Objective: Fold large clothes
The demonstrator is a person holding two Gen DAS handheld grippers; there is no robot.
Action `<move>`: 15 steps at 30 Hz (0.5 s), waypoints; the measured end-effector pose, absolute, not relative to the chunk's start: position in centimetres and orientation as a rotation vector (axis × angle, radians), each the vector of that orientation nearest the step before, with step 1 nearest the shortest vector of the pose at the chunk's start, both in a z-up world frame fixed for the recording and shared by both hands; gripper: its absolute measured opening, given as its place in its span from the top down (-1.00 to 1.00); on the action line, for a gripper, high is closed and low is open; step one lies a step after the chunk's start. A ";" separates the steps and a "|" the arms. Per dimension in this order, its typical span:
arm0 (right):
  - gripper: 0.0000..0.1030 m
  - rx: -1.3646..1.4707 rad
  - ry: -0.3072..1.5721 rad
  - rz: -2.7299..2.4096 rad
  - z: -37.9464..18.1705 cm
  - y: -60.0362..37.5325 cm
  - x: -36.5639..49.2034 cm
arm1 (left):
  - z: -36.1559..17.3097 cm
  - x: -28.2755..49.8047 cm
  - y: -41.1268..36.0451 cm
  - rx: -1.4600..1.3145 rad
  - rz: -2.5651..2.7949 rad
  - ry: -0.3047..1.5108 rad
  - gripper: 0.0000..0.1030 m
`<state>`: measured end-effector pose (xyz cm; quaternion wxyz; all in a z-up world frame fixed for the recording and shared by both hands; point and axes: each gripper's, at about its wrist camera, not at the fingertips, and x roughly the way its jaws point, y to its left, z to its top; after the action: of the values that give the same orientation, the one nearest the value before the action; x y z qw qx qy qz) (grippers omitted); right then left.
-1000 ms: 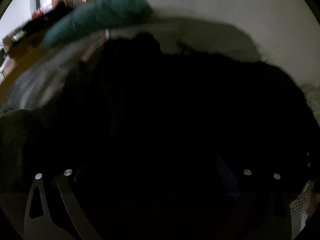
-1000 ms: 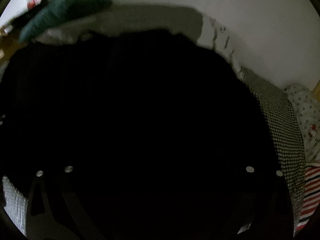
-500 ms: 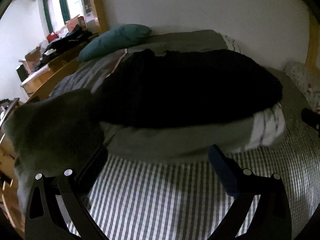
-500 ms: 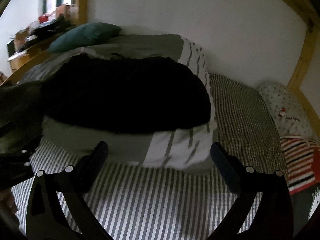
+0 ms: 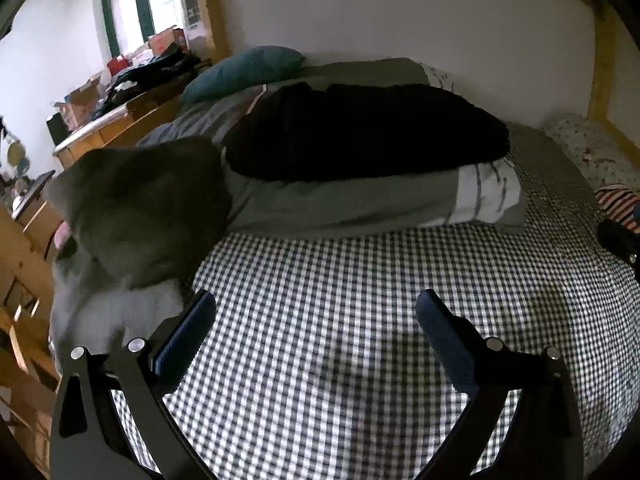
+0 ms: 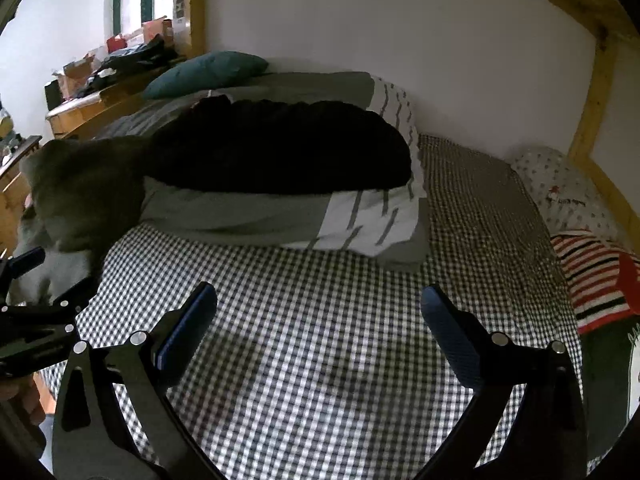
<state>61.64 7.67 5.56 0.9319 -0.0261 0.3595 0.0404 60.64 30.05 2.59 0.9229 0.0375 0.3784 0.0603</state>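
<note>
I see grey garment (image 5: 140, 208) piled at bed's left edge, just beyond my left gripper (image 5: 316, 316); black garment (image 5: 360, 136) folded on duvet (image 5: 360, 204), well ahead of both. Left gripper wide, empty; right gripper (image 6: 318, 312) wide, empty, over checked sheet (image 6: 320, 360). Count: two garments, one teal pillow (image 6: 204, 72).

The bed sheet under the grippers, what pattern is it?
The bed sheet is a small black-and-white check; the right wrist view shows it best.
</note>
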 end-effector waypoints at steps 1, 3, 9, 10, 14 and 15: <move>-0.95 -0.054 0.735 0.087 5.4 7.7 60.9 | 2.5 59.4 30.0 0.060 0.119 0.774 -0.92; -0.95 -0.062 0.727 0.088 5.2 7.8 58.5 | 2.5 57.6 29.9 0.039 0.109 0.766 -0.92; -0.95 -0.061 0.729 0.097 4.2 7.8 53.2 | 1.9 52.6 29.2 0.011 0.094 0.754 -0.92; -0.95 -0.058 0.730 0.098 4.1 7.8 52.4 | 1.8 51.9 29.0 0.015 0.093 0.757 -0.92; -0.95 -0.059 0.732 0.094 3.6 7.7 49.6 | 1.1 49.1 28.5 0.040 0.105 0.764 -0.92; -0.95 -0.058 0.730 0.095 3.5 7.7 48.8 | 1.0 48.7 28.5 0.042 0.107 0.764 -0.92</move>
<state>48.77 7.66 3.47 0.9326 -0.0283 0.3567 0.0464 48.66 28.48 1.04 0.9263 0.0205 0.3727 0.0520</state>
